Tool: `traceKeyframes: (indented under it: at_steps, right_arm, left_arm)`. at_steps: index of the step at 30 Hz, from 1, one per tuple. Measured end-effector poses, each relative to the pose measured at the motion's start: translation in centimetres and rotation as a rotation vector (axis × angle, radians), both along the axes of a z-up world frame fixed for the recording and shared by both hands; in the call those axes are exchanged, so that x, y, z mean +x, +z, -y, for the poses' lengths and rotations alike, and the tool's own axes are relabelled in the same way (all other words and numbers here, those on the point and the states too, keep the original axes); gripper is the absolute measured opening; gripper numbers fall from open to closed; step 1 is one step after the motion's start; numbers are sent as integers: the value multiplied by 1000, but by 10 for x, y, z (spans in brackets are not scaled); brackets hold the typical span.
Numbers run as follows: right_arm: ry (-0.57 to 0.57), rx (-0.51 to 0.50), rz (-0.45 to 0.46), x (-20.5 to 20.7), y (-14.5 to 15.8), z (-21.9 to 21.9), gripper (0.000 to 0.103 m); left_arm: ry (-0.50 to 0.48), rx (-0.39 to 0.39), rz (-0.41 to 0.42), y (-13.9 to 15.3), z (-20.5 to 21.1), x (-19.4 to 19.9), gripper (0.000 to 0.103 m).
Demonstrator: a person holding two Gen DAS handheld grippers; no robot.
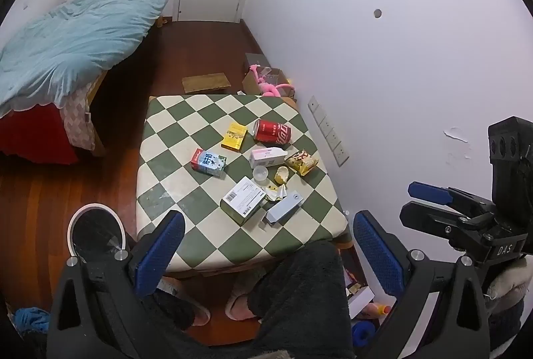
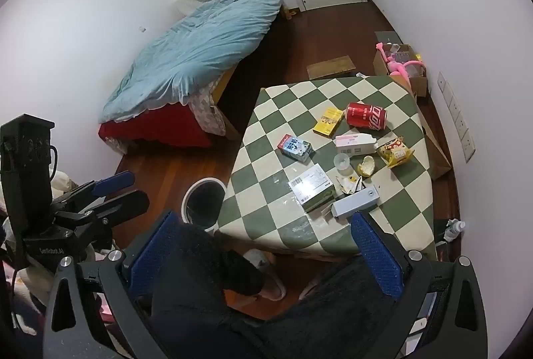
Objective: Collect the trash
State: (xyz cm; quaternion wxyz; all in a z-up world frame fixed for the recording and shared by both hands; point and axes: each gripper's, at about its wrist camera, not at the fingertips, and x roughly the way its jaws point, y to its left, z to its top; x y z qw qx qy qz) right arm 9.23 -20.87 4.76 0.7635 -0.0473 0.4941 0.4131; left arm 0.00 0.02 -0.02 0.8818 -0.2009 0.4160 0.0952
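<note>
at the far left a white-rimmed trash bin (image 1: pixel 96 234) stands on the floor just beside the checkered table (image 1: pixel 173 199), lined in black and open at the top, which reads as the drop point for everything above it. the left gripper (image 1: pixel 266 254) hangs over the person's lap, short of the table's near edge, its blue pads spread wide and holding nothing; that looks like a ready stance rather than a reach.

moving right across the table, the trash lies loose and apart: a blue-and-red milk carton (image 1: pixel 209 162), a yellow box (image 1: pixel 234 136), a white-and-green box (image 1: pixel 244 200) near the front, a clear plastic cup (image 1: pixel 260 174), a red cola can (image 1: pixel 272 130) on its side, a pink-and-white carton (image 1: pixel 267 157), a torn wrapper (image 1: pixel 275 192), a pale blue box (image 1: pixel 284 208), and a yellow snack bag (image 1: pixel 302 161) nearest the wall. nothing looks collected yet.

the right gripper (image 2: pixel 263 250) also hangs back over the lap with its fingers parted and empty, aimed toward the table's near corner and the pale blue box, likely the easiest first pick.
</note>
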Motion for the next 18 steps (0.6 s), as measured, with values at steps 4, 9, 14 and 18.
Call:
traceKeyframes:
  at_steps: [4, 9, 14, 18]
  right_arm:
    - [4, 17, -18, 1, 1, 2, 103]
    - [3, 18, -13, 2, 2, 5, 103]
    - [4, 17, -16, 1, 0, 3, 103]
    - [4, 17, -10, 1, 1, 1, 103]
  left_arm:
    - [7, -4, -4, -2, -1, 1, 103]
    - [-4, -3, 5, 3, 0, 2, 103]
    - [-6, -3, 15, 4, 0, 2, 103]
    - [-7, -15, 28, 7, 4, 5, 103]
